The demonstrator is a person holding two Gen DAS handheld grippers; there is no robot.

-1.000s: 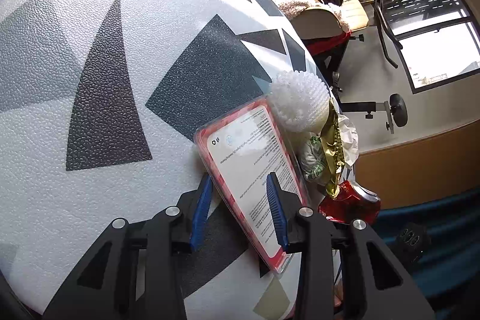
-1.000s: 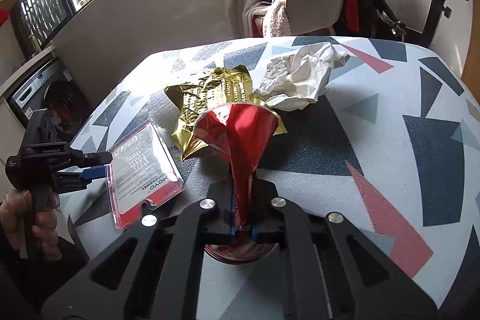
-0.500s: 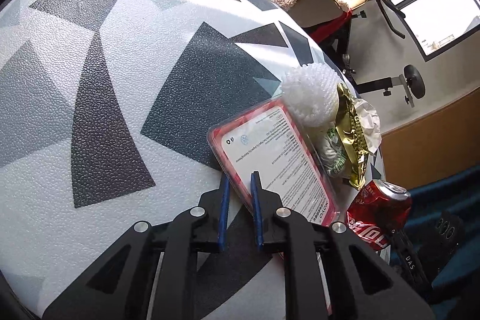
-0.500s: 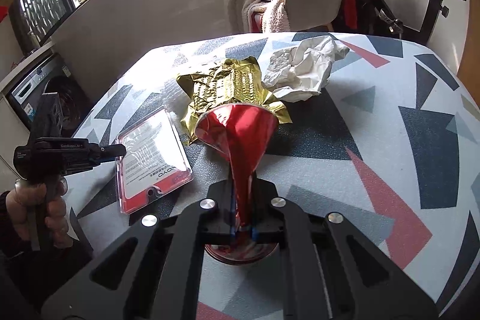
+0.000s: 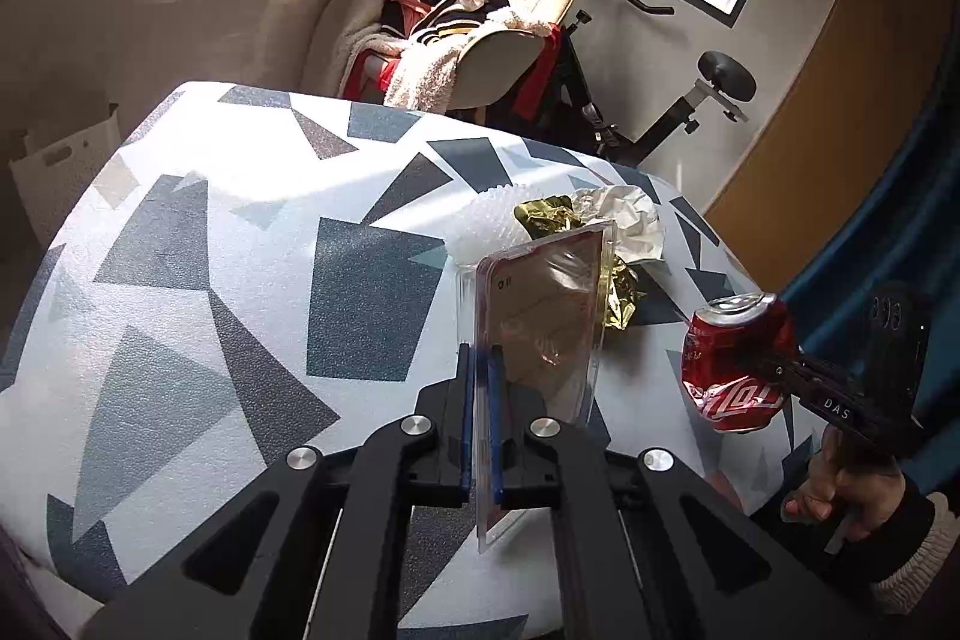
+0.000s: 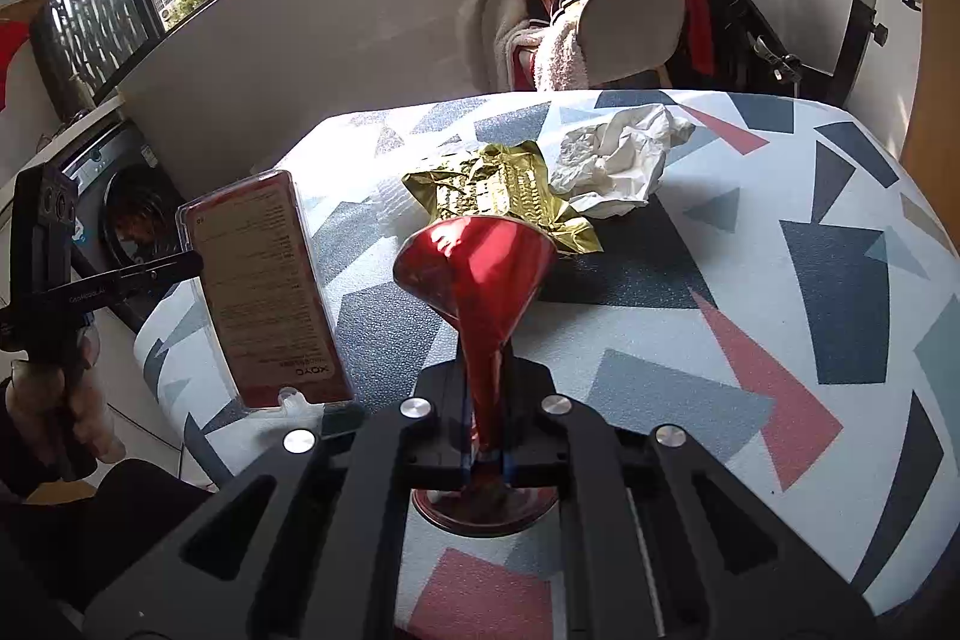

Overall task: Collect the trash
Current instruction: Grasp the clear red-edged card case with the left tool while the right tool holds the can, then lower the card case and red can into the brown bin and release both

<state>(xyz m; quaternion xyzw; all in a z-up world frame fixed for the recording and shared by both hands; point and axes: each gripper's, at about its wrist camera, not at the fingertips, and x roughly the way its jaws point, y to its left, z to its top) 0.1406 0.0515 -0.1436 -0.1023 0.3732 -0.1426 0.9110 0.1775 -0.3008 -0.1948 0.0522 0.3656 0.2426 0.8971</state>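
L gripper [image 5: 480, 370] was pinched tight on the edge of a clear plastic package [image 5: 543, 334], w/ the package held upright, lifted off the table [image 5: 240, 280]. From the R side the same package [image 6: 264, 292] showed a red card w/ small print I couldn't read, except "XOYO" near its lower end; the L gripper [image 6: 192, 265] itself read something like "Cap...AI" along its side, too blurry to be sure.

R gripper [image 6: 486, 436] was clamped on a crushed red can [image 6: 480, 268], squeezed flat between the jaws, held above the table near its front edge. In the L view the can [image 5: 735, 361] showed the white Coca-Cola script, and the R gripper [image 5: 780, 370] body had "DAS" on it.

On the table, well past both grippers: gold foil wrapper [image 6: 510, 196] touching a crumpled white tissue [image 6: 618, 160], and a white bumpy ball [image 5: 486, 220] just beside the wrapper.

Behind the table stood a chair [image 6: 630, 28] piled w/ clothes, exercise bike [image 5: 672, 112] next to it, washing machine [image 6: 126, 214] off to the L
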